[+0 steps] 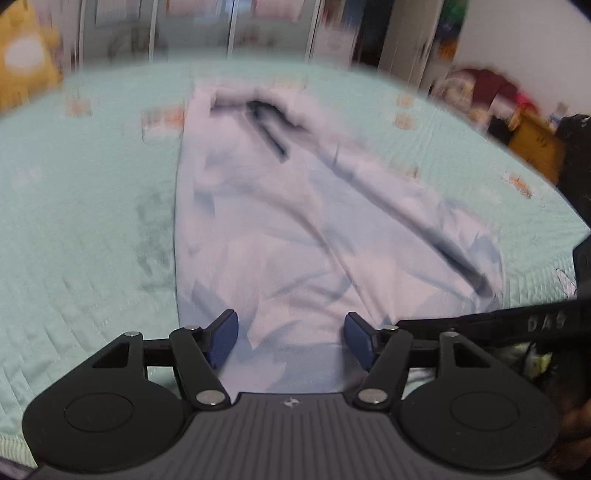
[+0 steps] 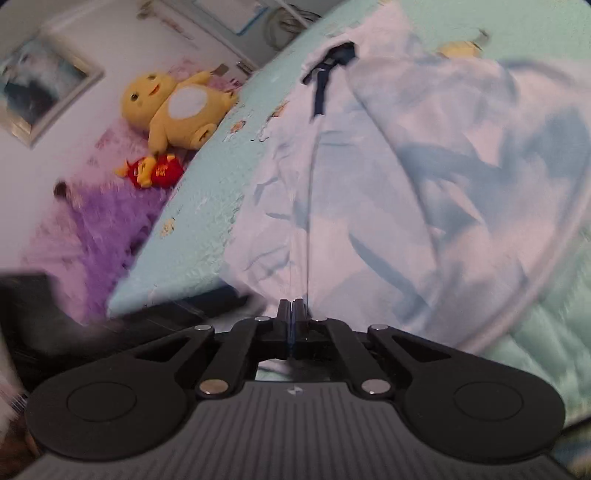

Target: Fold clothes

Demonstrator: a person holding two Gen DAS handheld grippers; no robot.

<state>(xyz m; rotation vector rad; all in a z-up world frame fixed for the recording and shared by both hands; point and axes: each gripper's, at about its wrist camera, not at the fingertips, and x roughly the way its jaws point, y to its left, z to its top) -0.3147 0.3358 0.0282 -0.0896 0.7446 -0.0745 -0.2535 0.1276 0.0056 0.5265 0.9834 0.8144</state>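
A pale lilac shirt with faint blue pattern and a dark collar placket [image 1: 295, 221] lies lengthwise on a mint green bedspread [image 1: 85, 229]. My left gripper [image 1: 291, 338] is open, its blue pads either side of the shirt's near hem, just above the cloth. In the right wrist view the same shirt [image 2: 369, 192] is partly folded over itself. My right gripper [image 2: 292, 314] is shut on the shirt's near edge, and a taut crease runs from the jaws toward the collar [image 2: 332, 59].
A yellow plush toy [image 2: 177, 107] and a red plush [image 2: 159, 171] lie on a purple rug [image 2: 103, 221] beside the bed. The bed's edge [image 2: 166, 288] is close on my right gripper's left. Wardrobe doors [image 1: 236, 29] and clutter [image 1: 491, 92] stand beyond the bed.
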